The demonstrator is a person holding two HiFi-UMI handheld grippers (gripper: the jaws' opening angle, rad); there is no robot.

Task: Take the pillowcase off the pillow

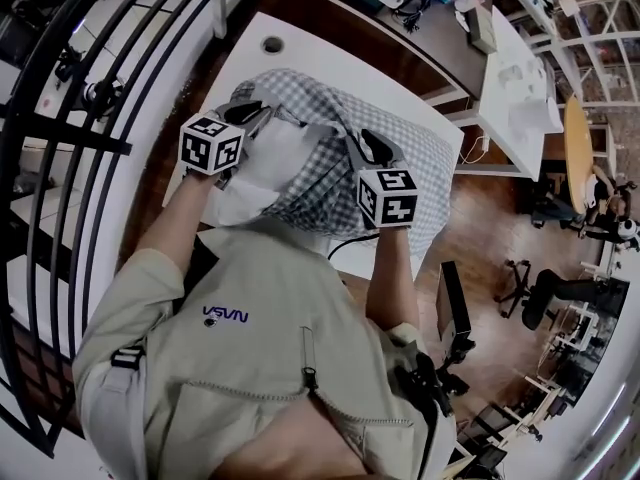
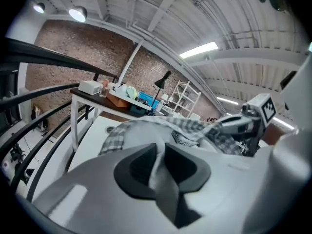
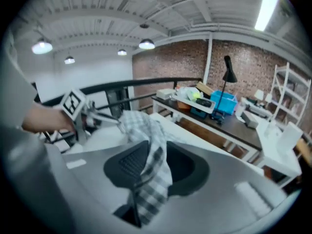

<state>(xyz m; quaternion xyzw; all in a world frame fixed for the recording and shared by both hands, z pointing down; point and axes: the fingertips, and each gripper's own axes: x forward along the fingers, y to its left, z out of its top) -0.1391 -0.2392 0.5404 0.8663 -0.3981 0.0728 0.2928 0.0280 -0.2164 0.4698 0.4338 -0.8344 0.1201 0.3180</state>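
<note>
- Pillowcase [image 1: 400, 143], the grey-and-white checked one, lies bunched over the far and right part of the pillow [image 1: 268, 168] on the white bench [image 1: 300, 43]. The pillow's plain white cloth is bare on the near left side.
- Left gripper [image 1: 255, 116]: you have it at the far left corner of that bare white area, its marker cube facing up.
- From the left gripper view, the left gripper [image 2: 161, 152] is clamped on a narrow fold of the pillow's pale cloth [image 2: 165, 179], which runs straight down between the two dark pads with no gap either side.
- Beyond those jaws the checked pillowcase [image 2: 195, 126] drapes across the top of the pillow, and your right gripper [image 2: 243, 123] shows at the right, up against the checked cloth.
- Right gripper [image 1: 372, 148]: you have it on the right side of the bundle, in the checked fabric.
- In the right gripper view, the right gripper [image 3: 151, 167] stands with its jaws apart. A hanging bunch of pillowcase [image 3: 148, 145] passes between them, but the ribbed face of the left pad is uncovered, so the pads are not pinching it.
- Across from it, your left gripper [image 3: 92, 116] and its cube show at the left of that view, level with the cloth's far end.
- Black railing [image 1: 60, 168] curves along the left of the bench.
</note>
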